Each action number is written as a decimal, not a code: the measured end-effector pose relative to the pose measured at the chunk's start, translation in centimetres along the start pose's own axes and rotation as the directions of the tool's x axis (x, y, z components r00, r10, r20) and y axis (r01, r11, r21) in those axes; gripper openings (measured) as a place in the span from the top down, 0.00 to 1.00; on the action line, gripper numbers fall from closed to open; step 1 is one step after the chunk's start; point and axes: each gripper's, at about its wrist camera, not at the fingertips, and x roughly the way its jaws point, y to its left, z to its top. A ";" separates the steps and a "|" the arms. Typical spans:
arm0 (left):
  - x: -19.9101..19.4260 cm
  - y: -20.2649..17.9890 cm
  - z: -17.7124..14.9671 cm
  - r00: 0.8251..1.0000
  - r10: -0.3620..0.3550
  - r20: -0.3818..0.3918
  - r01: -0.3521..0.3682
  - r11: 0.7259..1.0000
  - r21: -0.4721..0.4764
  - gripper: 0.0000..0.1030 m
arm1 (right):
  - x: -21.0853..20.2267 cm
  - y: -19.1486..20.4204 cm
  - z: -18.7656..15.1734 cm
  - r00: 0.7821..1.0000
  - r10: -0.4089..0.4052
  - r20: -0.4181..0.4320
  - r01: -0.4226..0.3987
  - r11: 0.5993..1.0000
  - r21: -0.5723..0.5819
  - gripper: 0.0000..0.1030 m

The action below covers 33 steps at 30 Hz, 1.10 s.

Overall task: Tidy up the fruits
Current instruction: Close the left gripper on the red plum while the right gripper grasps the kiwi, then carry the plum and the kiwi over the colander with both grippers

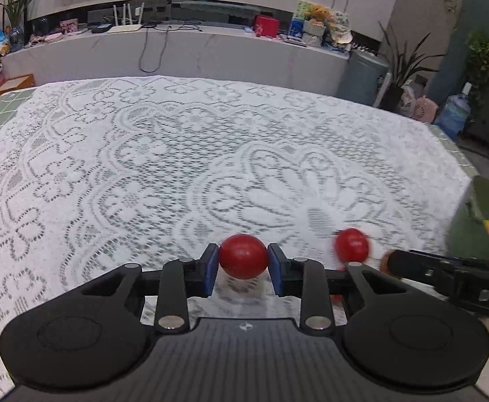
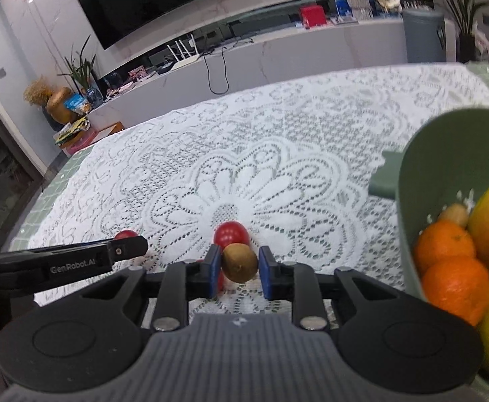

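In the left wrist view my left gripper (image 1: 243, 258) is shut on a round red fruit (image 1: 243, 251), its blue pads pressing both sides just above the lace cloth. A second red fruit (image 1: 351, 245) lies to its right. In the right wrist view my right gripper (image 2: 239, 266) is shut on a brown kiwi (image 2: 240, 263). That second red fruit (image 2: 231, 232) sits just behind the kiwi. A sliver of another red fruit (image 2: 220, 282) shows under the kiwi. The left gripper's finger (image 2: 127, 249) reaches in from the left, with its red fruit (image 2: 126, 234) peeking over it.
A green basket (image 2: 408, 174) stands at the right, holding oranges (image 2: 445, 241) and larger yellow and reddish fruit. Its wall also shows in the left wrist view (image 1: 472, 234). The white lace tablecloth (image 1: 177, 167) covers the table. A low counter with clutter lies beyond the far edge.
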 end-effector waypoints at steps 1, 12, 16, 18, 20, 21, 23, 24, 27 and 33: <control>-0.4 -0.3 0.0 1.000 -0.014 0.001 0.014 1.000 0.000 0.66 | -0.5 0.2 0.0 1.000 -0.003 0.010 0.003 1.000 -0.020 0.80; -3.9 -4.4 0.0 0.991 -0.137 0.003 0.137 0.990 0.030 0.66 | -6.4 0.9 -0.1 0.992 -0.026 0.126 0.047 0.985 -0.167 0.80; -4.9 -5.8 0.0 0.986 -0.166 0.009 0.166 0.985 0.043 0.66 | -8.6 0.5 -0.2 0.984 -0.047 0.170 0.080 0.978 -0.191 0.80; -5.4 -6.6 0.1 0.984 -0.177 0.016 0.175 0.983 0.059 0.66 | -9.6 -0.1 -0.2 0.980 -0.059 0.190 0.094 0.979 -0.181 0.80; -5.7 -7.4 0.0 0.983 -0.182 0.018 0.180 0.981 0.077 0.66 | -10.5 -0.7 -0.2 0.975 -0.073 0.210 0.110 0.980 -0.169 0.80; -5.8 -7.9 0.0 0.982 -0.188 0.018 0.186 0.979 0.085 0.66 | -10.9 -1.0 -0.3 0.972 -0.083 0.220 0.120 0.979 -0.165 0.80; -6.1 -8.8 -0.1 0.979 -0.204 0.017 0.201 0.974 0.100 0.66 | -11.8 -1.7 -0.4 0.965 -0.106 0.240 0.147 0.976 -0.160 0.80; -6.2 -9.3 -0.1 0.977 -0.214 0.017 0.211 0.971 0.110 0.66 | -12.2 -2.1 -0.4 0.962 -0.117 0.247 0.159 0.975 -0.157 0.80; -6.5 -11.2 -0.1 0.971 -0.239 0.017 0.233 0.960 0.156 0.66 | -13.2 -3.5 -0.5 0.953 -0.146 0.264 0.186 0.973 -0.133 0.80; -6.4 -14.8 0.0 0.956 -0.294 -0.003 0.287 0.931 0.225 0.66 | -14.4 -5.8 -0.3 0.940 -0.208 0.269 0.246 0.962 -0.117 0.80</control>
